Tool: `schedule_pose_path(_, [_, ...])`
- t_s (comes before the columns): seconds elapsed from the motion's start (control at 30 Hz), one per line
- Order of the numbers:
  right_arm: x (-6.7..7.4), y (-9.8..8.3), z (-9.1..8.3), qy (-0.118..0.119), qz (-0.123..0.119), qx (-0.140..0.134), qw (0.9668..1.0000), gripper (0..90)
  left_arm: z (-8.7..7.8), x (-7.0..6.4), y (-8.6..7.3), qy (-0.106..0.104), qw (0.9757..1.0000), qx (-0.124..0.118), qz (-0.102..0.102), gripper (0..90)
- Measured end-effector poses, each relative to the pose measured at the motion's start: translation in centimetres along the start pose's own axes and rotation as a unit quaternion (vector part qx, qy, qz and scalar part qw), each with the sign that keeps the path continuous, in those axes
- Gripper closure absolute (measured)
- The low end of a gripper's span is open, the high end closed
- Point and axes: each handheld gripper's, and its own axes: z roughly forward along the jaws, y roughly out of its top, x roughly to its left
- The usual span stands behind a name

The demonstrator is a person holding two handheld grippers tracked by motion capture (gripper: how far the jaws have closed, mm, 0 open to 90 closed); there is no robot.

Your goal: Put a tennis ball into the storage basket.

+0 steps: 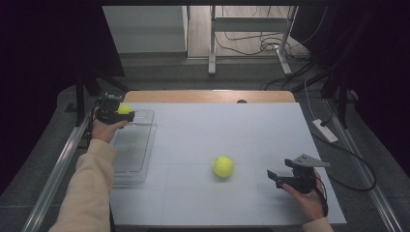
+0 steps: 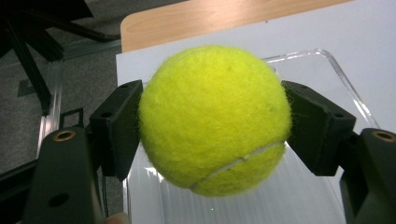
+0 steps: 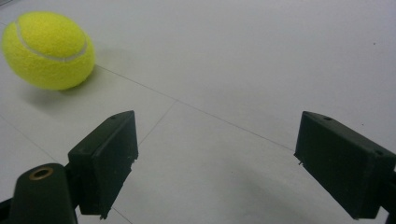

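A yellow tennis ball (image 2: 212,119) sits clamped between both pads of my left gripper (image 2: 212,126), held above the far end of a clear plastic tray (image 2: 327,63). In the high view that gripper (image 1: 126,113) and its ball (image 1: 124,109) hover over the tray (image 1: 131,150) at the table's left. A second tennis ball (image 1: 223,166) lies loose on the white table, near the middle. My right gripper (image 1: 272,177) stands open low at the front right, jaws pointing left toward that ball (image 3: 48,50), with nothing between them (image 3: 215,163).
The white table top (image 1: 232,130) has a wooden strip (image 1: 208,96) along its far edge. Metal rails run down both sides of the table. A desk frame and cables stand on the floor beyond, with a white power strip (image 1: 325,130) at the right.
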Motion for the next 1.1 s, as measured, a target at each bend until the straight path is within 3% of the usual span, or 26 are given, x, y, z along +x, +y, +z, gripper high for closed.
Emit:
schedule_pose_path(0.77, [0.0,-0.1,0.1,-0.002,-0.001,0.001,1.0000,13.3,2.0,0.1,-0.7,0.008,0.9981,0.060,0.015,26.6])
schedule_pose_path(1.1, [0.0,-0.1,0.1,-0.002,-0.001,0.002,1.0000,13.3,2.3,0.2,-0.8,0.010,0.9973,0.071,0.013,26.5])
